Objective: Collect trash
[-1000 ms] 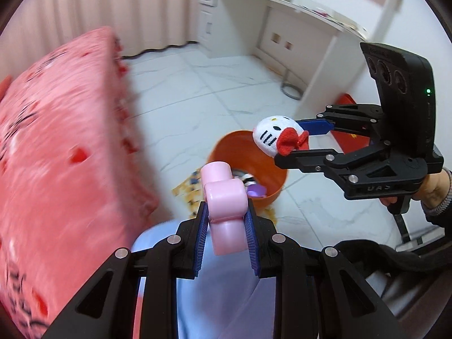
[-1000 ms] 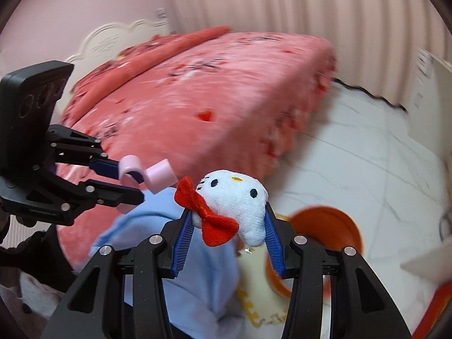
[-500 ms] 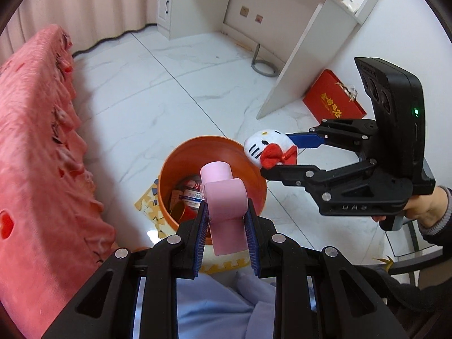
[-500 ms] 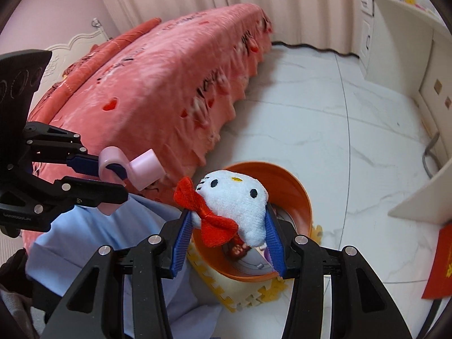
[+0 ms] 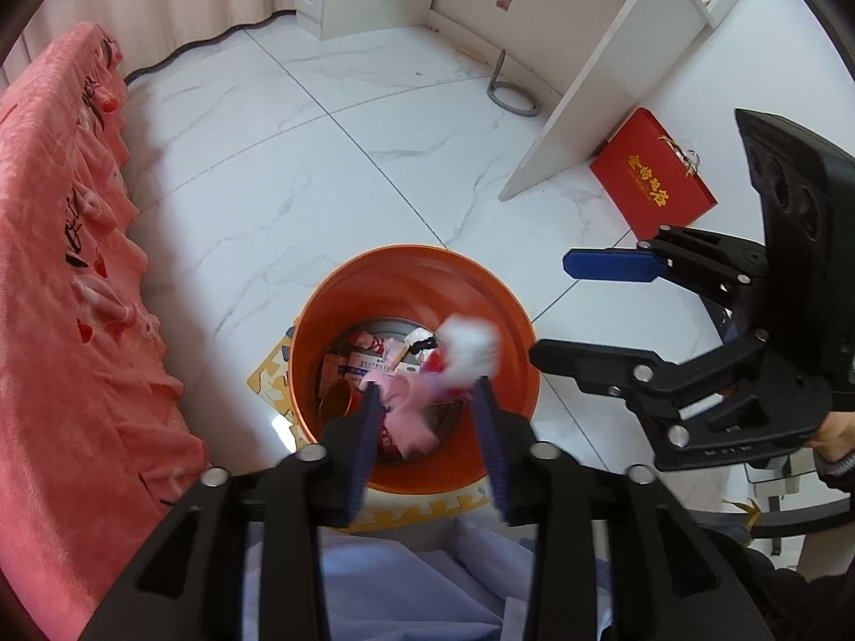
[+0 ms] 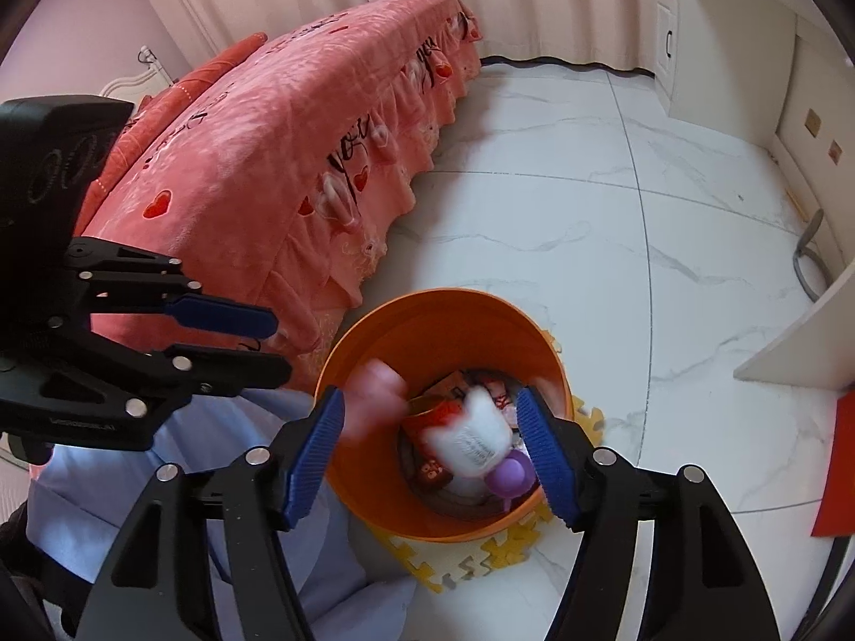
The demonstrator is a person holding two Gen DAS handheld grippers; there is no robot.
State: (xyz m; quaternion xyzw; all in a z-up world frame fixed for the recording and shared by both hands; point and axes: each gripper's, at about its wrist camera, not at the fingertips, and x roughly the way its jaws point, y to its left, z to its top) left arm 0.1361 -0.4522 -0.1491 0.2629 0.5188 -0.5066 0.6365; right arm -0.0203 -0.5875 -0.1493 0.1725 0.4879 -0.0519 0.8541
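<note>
1. Both grippers hang over the orange bin (image 5: 411, 288), which stands on a yellow foam mat (image 6: 481, 555) on the white floor, just right of the pink bed (image 6: 299, 160).
2. The left gripper (image 5: 427, 443) has its fingers spread wide and holds nothing. A pink toy (image 5: 409, 416) shows blurred between them, inside the mouth of the bin and, by the blur, likely falling.
3. The right gripper (image 6: 433, 459) is also wide open and empty. A white plush toy (image 6: 475, 440) with a red bow is blurred below it, over the rubbish already in the bin.
4. Other rubbish lies at the bottom: packets, paper and a purple round thing (image 6: 513, 473).
5. Step in hand, as I judge it: the drop. Both pieces appear to be let go over the bin.
6. Next, I would lift both grippers clear of the rim and look around the bed and floor for more rubbish. A red bag (image 5: 652, 176) lies far right by the white desk (image 5: 598, 69); whether it counts as rubbish I cannot tell.
</note>
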